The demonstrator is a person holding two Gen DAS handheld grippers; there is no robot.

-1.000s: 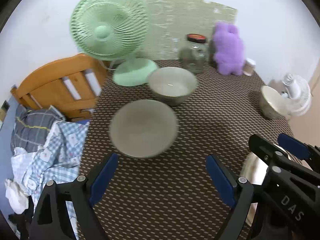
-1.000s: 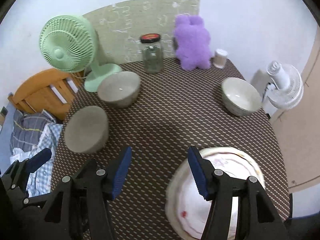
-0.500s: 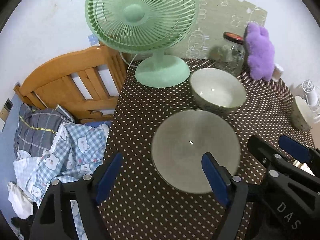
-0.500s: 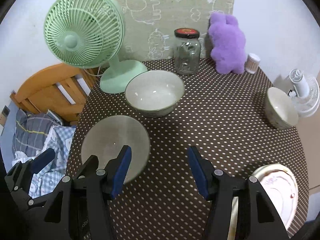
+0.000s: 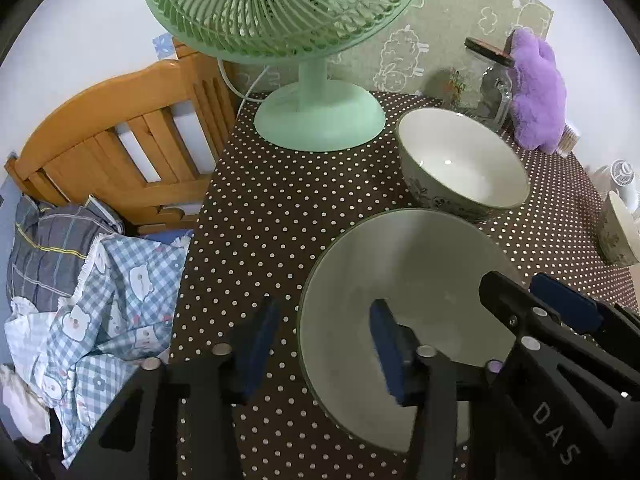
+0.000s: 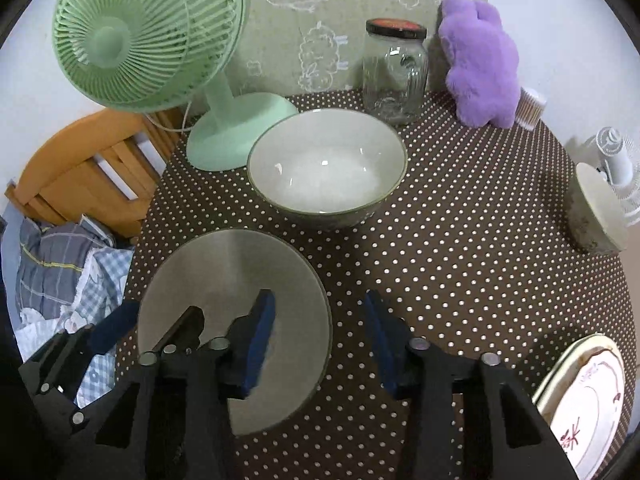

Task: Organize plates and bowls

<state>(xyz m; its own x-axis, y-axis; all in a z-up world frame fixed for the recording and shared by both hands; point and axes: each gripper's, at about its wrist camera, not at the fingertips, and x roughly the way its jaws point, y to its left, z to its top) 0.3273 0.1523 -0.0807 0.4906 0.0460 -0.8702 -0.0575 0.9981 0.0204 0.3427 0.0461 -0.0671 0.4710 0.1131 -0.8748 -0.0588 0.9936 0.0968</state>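
A grey-green bowl sits near the table's left edge. My left gripper is open and straddles its left rim, one finger inside, one outside. My right gripper is open and straddles its right rim. A second bowl stands just behind. A third bowl sits at the far right. Stacked plates lie at the near right edge.
A green fan stands at the back left. A glass jar, a purple plush toy and a small cup line the back. A wooden chair with clothes stands left of the polka-dot table.
Both grippers have moved forward and down to the near bowl. The left gripper has narrowed around its left rim and the right gripper has come over its right rim.
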